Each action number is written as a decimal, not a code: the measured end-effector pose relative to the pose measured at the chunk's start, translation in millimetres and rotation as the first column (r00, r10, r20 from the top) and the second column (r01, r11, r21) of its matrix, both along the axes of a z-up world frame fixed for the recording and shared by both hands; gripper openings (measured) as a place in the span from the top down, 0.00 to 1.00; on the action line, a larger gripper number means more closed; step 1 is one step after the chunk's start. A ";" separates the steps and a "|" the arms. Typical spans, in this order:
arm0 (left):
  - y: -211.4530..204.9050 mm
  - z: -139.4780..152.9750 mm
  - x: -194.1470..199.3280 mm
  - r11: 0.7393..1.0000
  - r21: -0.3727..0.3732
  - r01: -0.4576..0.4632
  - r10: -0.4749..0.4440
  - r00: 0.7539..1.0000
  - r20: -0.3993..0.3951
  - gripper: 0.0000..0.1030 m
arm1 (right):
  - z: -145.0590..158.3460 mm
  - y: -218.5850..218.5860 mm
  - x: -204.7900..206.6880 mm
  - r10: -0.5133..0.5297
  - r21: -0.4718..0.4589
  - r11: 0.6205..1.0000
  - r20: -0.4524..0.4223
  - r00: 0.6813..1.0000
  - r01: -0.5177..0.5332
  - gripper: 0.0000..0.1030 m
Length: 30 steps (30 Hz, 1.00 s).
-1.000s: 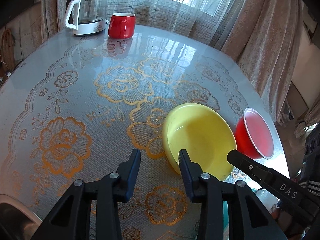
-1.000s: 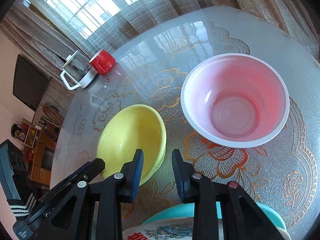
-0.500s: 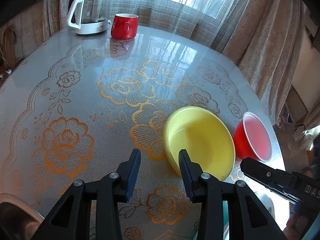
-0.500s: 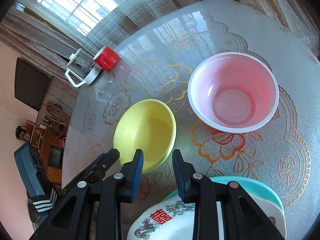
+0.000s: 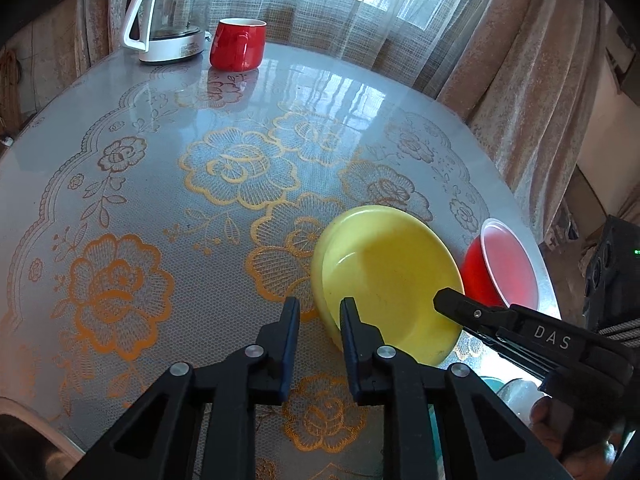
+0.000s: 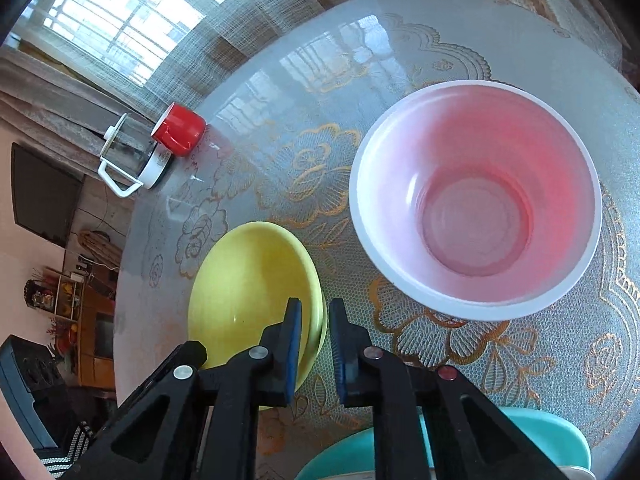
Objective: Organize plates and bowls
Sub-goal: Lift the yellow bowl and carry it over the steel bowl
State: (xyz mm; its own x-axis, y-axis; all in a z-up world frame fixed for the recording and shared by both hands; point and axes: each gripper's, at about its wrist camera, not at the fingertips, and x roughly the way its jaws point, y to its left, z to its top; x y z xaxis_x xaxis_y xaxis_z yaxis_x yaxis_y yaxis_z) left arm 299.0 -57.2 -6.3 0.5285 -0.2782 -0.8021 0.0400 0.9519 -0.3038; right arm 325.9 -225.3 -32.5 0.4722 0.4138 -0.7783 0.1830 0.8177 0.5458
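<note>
Yellow bowl (image 6: 248, 292) sits at our right tongs' (image 6: 314, 344) eleven o'clock; both tongs apart; next we straddle its rim, left tongs (image 5: 318, 334) waiting.

Round table (image 5: 168, 168) under glossy lace-pattern cover, gold and brown flowers — daylight glaring across its far half. Barred window (image 6: 120, 20) behind sheer net curtain (image 5: 328, 12); heavy beige drapes (image 5: 532, 92) at the right. Dark television (image 6: 44, 196) on a pale wall — wooden shelf unit (image 6: 76, 312) below.
</note>
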 end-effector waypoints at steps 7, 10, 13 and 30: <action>-1.5 6.6 -16.5 1.000 0.030 0.000 -0.001 0.999 0.053 0.84 | 9.2 8.8 -7.4 0.045 -0.027 0.999 0.044 0.998 -0.044 0.90; 0.0 9.2 -25.8 0.999 0.034 -0.001 -0.001 0.998 0.070 0.84 | 8.7 8.3 -13.7 0.055 -0.012 0.998 0.046 0.997 -0.055 0.90; 1.3 9.9 -35.3 0.999 0.036 -0.003 0.000 0.997 0.083 0.83 | 12.3 9.6 -17.7 0.061 -0.005 0.998 0.063 0.996 -0.061 0.89; 11.6 36.6 -87.5 0.997 0.073 -0.029 0.011 0.973 0.230 0.83 | 25.9 27.8 -44.8 0.132 -0.004 0.991 0.134 0.982 -0.132 0.90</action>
State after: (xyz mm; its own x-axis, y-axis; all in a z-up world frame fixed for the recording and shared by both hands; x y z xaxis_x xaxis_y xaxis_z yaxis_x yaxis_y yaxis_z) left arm 211.5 -45.6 30.2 0.7058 -0.2090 -0.6769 0.0809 0.9730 -0.2161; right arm 281.1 -197.5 -6.6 0.5131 0.4832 -0.7094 -0.0016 0.8270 0.5621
